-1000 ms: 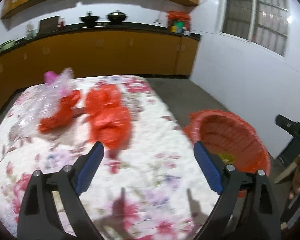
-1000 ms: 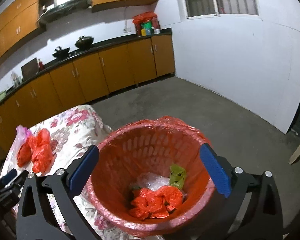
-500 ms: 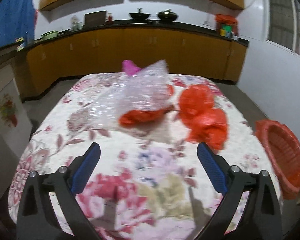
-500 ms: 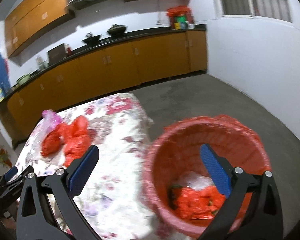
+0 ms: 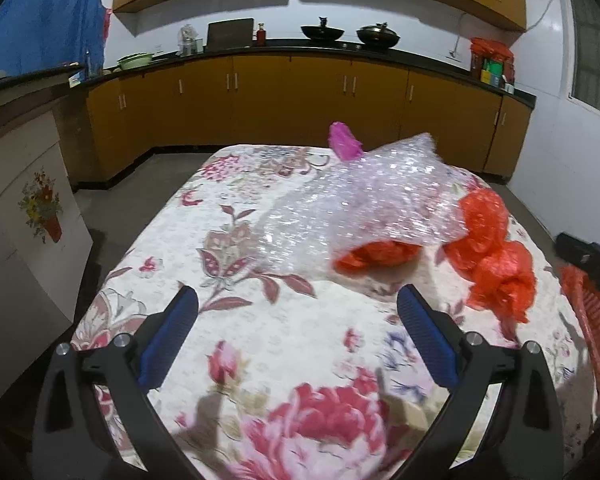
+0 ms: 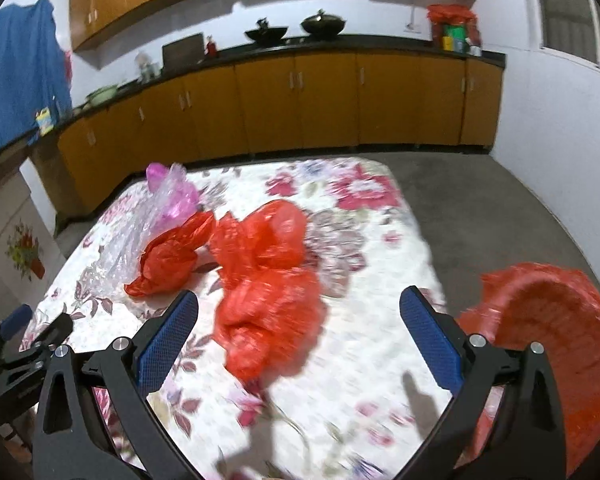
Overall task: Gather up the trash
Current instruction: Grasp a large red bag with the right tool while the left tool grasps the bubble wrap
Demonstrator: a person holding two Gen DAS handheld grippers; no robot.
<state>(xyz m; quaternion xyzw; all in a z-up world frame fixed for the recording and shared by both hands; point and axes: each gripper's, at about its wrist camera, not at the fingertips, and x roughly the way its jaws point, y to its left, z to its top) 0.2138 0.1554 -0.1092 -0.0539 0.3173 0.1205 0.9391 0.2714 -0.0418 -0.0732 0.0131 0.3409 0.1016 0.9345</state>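
Crumpled red plastic bags lie on the floral tablecloth; they also show in the left wrist view. A clear bubble-wrap bag with a pink piece lies beside them, over a smaller red bag. The red basket lined with a red bag stands on the floor right of the table. My left gripper is open and empty above the near table. My right gripper is open and empty just short of the red bags.
Orange kitchen cabinets with a black counter run along the back wall. A white cabinet with a flower decal stands left of the table. Grey floor lies right of the table. The left gripper shows at the lower left of the right wrist view.
Both grippers have swung left, from the basket toward the table. The right view now faces the red bags instead of the basket's inside. The left view has centred on the bubble wrap.
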